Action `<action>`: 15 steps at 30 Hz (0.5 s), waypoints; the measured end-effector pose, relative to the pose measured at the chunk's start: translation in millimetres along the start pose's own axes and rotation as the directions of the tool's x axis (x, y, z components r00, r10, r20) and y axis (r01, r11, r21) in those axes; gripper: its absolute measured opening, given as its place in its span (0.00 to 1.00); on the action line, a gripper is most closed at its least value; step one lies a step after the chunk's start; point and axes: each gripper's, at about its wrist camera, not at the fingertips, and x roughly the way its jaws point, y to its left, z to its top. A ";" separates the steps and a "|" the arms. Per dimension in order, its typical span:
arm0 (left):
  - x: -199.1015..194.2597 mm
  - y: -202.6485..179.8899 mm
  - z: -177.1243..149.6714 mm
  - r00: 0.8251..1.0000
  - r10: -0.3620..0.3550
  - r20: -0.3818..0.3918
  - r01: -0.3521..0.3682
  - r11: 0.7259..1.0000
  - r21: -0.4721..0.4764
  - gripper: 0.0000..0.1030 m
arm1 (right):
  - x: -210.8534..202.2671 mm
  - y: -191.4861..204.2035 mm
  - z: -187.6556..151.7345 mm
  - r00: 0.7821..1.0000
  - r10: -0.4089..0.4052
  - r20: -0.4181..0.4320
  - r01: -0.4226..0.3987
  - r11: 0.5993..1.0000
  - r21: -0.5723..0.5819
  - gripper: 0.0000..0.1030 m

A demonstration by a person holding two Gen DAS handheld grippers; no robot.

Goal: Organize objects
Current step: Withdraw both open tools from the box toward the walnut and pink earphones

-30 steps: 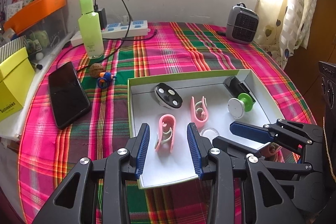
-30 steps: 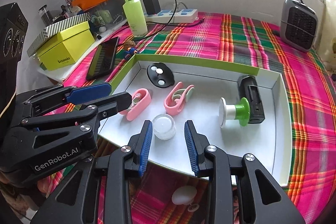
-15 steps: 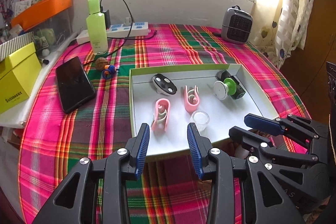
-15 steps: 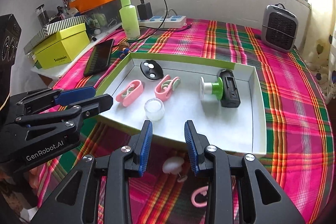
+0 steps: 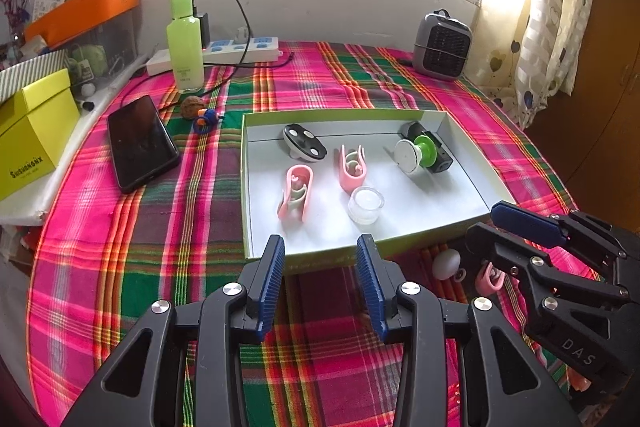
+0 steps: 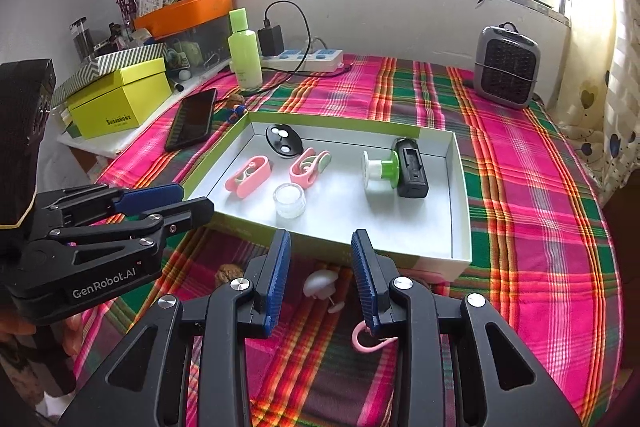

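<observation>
Tools sit nearest the cameras: the left tool (image 5: pixel 320 279) and the right tool (image 6: pixel 320 277) both hover over the plaid cloth (image 5: pixel 120 267) on the counter, each with its blue pads parted and nothing between them, so both are open and empty. Just beyond the right tool, on the cloth and outside the tray, lie a white egg-shaped piece (image 6: pixel 320 283), a pink clip (image 6: pixel 366 341) partly hidden behind the right finger, and a walnut (image 6: pixel 229 273). Next comes the green-edged tray (image 5: pixel 245 187), resting flat on the cloth. Inside it, from the near side: a small clear jar (image 5: pixel 365 205), two pink clips (image 5: pixel 296 197) (image 5: pixel 353 167), a black oval disc with white dots (image 5: pixel 304 143), a white-and-green spool (image 5: pixel 414 151) and a black block (image 6: pixel 411 169) touching the spool. Left of the tray lie a dark phone (image 5: pixel 140 143), a second walnut (image 5: pixel 191 106) and a small blue-and-orange object (image 5: pixel 206 117). Farther back stand a green bottle (image 5: pixel 184 43), a power strip (image 5: pixel 240 49) with a cable, a yellow box (image 5: pixel 34 131) and a small grey heater (image 5: pixel 440 45) near the wall.
</observation>
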 end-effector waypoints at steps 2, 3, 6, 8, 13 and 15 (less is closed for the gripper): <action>-0.1 -0.6 -2.3 1.000 0.004 -0.001 -0.004 1.000 0.001 0.35 | -2.1 -1.2 -2.8 1.000 -0.007 0.003 0.007 1.000 0.006 0.32; -0.5 -1.5 -3.7 1.000 0.009 0.002 -0.009 1.000 0.007 0.36 | -3.2 -2.1 -4.5 1.000 -0.011 0.003 0.011 1.000 0.009 0.32; -1.1 -4.5 -8.1 1.000 0.004 0.001 -0.004 1.000 0.017 0.38 | -6.7 -5.4 -9.1 1.000 -0.020 0.008 0.020 1.000 0.018 0.32; -0.6 -6.4 -11.1 1.000 -0.003 -0.003 0.004 1.000 0.019 0.39 | -8.5 -7.8 -12.8 1.000 -0.026 0.009 0.026 0.999 0.024 0.32; 1.5 -9.5 -17.8 1.000 -0.018 -0.011 0.018 1.000 0.019 0.39 | -12.5 -12.6 -21.4 0.999 -0.036 0.006 0.035 0.998 0.044 0.32; 2.1 -10.7 -20.0 0.999 -0.033 -0.014 0.033 0.999 0.020 0.40 | -14.9 -15.9 -24.2 0.999 -0.039 0.010 0.038 0.998 0.055 0.32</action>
